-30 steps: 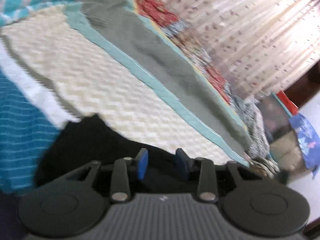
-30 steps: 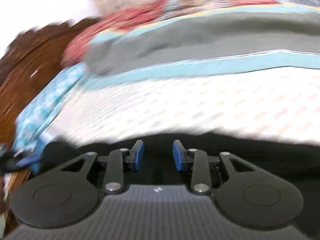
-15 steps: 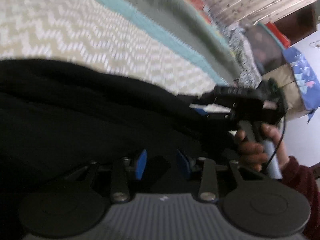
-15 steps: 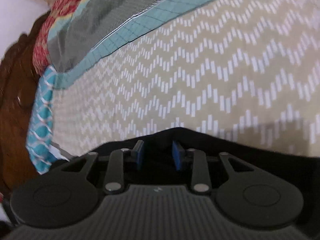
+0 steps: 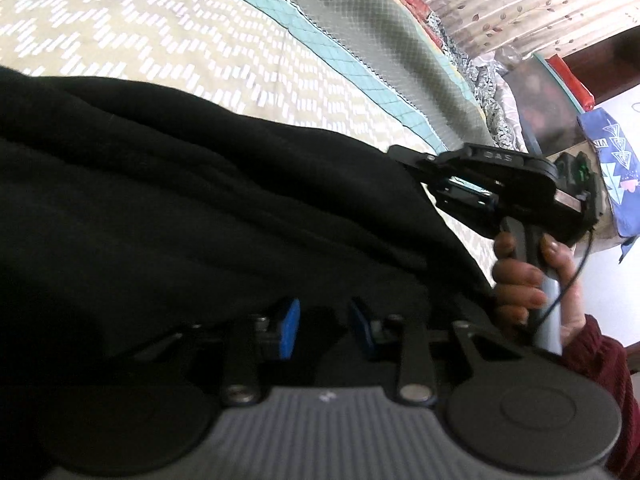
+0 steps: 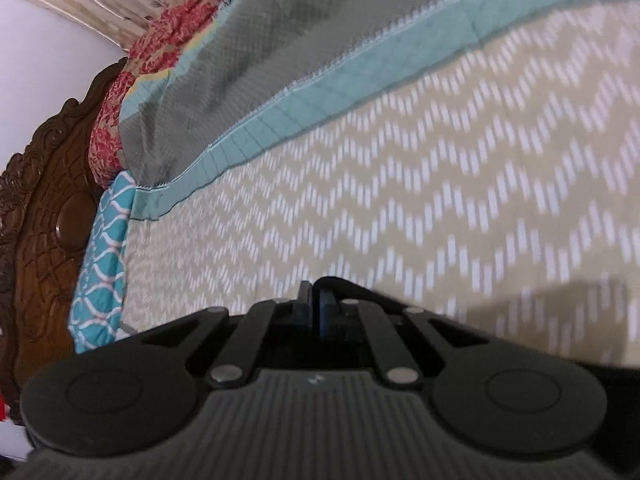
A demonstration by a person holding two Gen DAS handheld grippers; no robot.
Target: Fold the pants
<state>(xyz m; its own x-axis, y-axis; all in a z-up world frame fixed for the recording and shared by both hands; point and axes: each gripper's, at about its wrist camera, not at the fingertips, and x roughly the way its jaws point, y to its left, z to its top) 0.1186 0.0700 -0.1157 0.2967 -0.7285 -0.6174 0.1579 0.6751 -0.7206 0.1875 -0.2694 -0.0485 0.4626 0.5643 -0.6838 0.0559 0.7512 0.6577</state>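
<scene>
The black pants [image 5: 180, 200] lie bunched on the zigzag bed cover [image 5: 160, 32] and fill most of the left wrist view. My left gripper [image 5: 325, 330] rests low over them near their front edge. Its jaws are closing, a gap still shows between the blue pads [image 5: 289, 332], and black cloth lies in it. My right gripper [image 5: 396, 153] reaches in from the right, held by a hand [image 5: 516, 276], with its tips at the pants' far right edge. In the right wrist view my right gripper [image 6: 314, 294] is shut, and a small fold of the pants [image 6: 344, 283] is pinched at its tips.
A folded grey and teal quilt [image 6: 280, 60] lies along the far side of the bed cover [image 6: 440, 180]. A carved wooden headboard [image 6: 40, 208] stands at the left. Curtains [image 5: 500, 0] and a blue bag [image 5: 612, 168] are beyond the bed. A maroon sleeve [image 5: 600, 372] is at the right.
My right gripper's jaws have gone from apart to shut on the pants' edge. My left gripper came down onto the pants, and its pads have drawn slightly closer.
</scene>
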